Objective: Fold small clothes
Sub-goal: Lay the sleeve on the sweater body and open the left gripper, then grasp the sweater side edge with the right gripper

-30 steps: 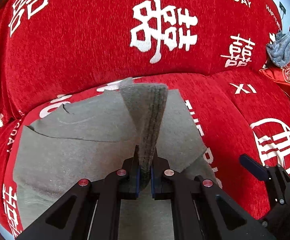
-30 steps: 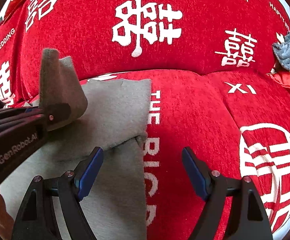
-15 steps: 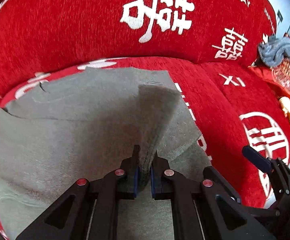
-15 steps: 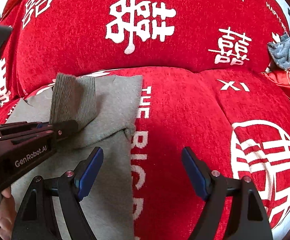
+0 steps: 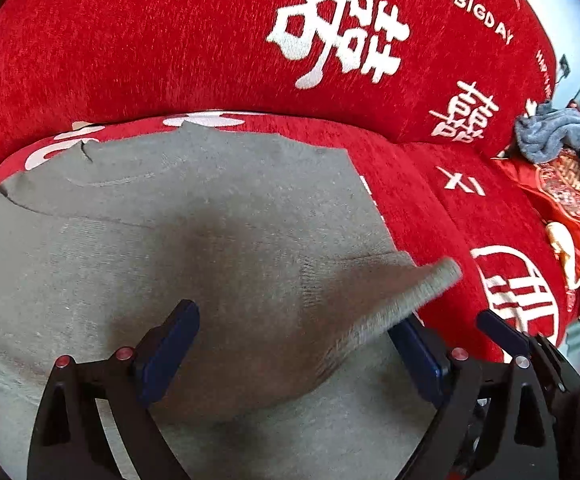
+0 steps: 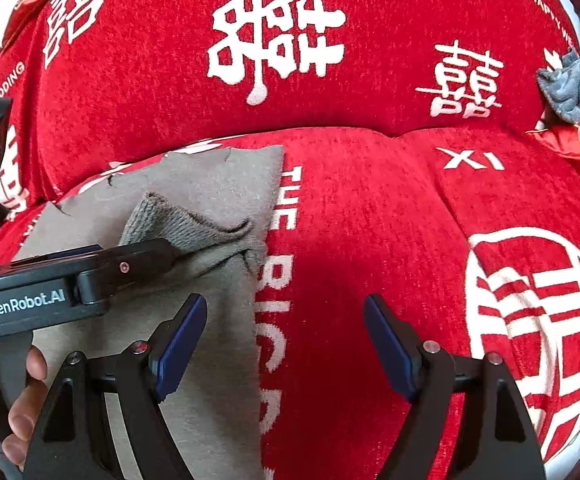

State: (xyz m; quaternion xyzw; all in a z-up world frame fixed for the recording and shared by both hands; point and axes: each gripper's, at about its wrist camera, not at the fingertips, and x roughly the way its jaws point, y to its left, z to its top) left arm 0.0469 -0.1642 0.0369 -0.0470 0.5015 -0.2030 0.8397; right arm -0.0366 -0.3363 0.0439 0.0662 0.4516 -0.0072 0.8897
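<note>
A grey knit garment (image 5: 169, 240) lies spread on the red sofa seat; it also shows in the right wrist view (image 6: 217, 184). Its ribbed cuff (image 5: 410, 296) lies loose and blurred across the space between my left gripper's fingers. My left gripper (image 5: 290, 344) is open, low over the garment; in the right wrist view it (image 6: 145, 260) sits at the left by the crumpled cuff (image 6: 177, 228). My right gripper (image 6: 285, 344) is open and empty, straddling the garment's right edge and the red cover.
The red sofa cover (image 6: 370, 220) with white characters forms the seat and backrest (image 5: 169, 40). A grey-blue towel (image 5: 558, 136) and a red embroidered cushion (image 5: 566, 196) lie at the far right. The right gripper's finger (image 5: 502, 332) shows at the left view's lower right.
My left gripper has opened and let go of the ribbed cuff, which has dropped from upright onto the garment, leaning right. The left gripper moved lower and closer to the cloth.
</note>
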